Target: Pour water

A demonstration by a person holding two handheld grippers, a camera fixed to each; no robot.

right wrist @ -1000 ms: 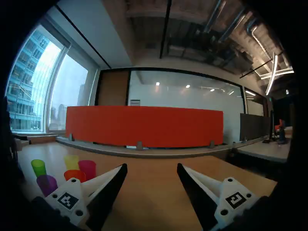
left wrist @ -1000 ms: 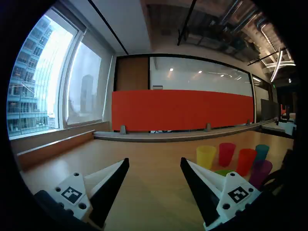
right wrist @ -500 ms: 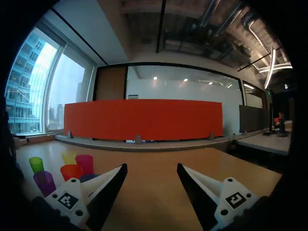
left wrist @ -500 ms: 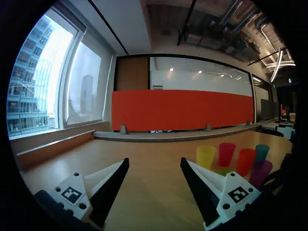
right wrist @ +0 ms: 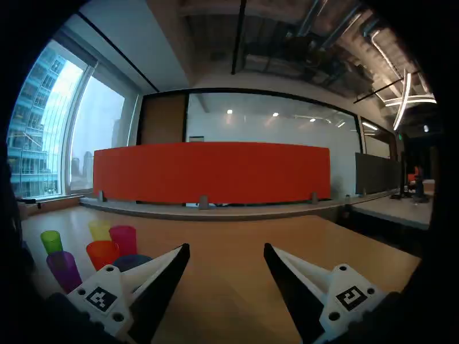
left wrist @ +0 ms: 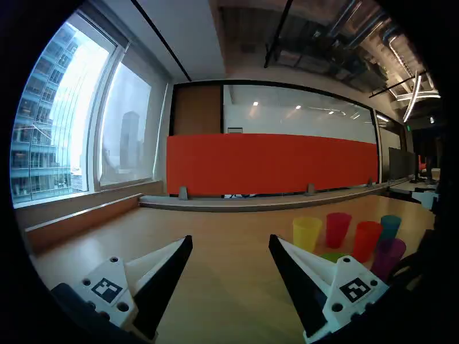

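Note:
Several coloured plastic cups stand in a cluster on the wooden table. In the left gripper view they are at the right: a yellow cup [left wrist: 306, 233], a pink cup [left wrist: 338, 228], an orange cup [left wrist: 366, 239], a teal cup [left wrist: 390, 226], a purple cup [left wrist: 388, 257] and a green cup [left wrist: 333, 257] partly behind my finger. My left gripper [left wrist: 230, 246] is open and empty, left of the cups. In the right gripper view the cups sit at the left: green cup [right wrist: 51, 241], yellow cup [right wrist: 99, 230], pink cup [right wrist: 123, 239], orange cup [right wrist: 102, 253], purple cup [right wrist: 63, 269], dark blue cup [right wrist: 132, 261]. My right gripper [right wrist: 226, 252] is open and empty.
A long red partition [left wrist: 269, 162] stands along the far edge of the table [left wrist: 229, 286]. Large windows [left wrist: 63, 126] are at the left. Another desk [right wrist: 396, 215] stands off to the right. Bare wood lies ahead of both grippers.
The right gripper has risen or tilted down slightly, so the cups appear higher and closer, and the dark blue cup has come into sight. The left gripper has not moved.

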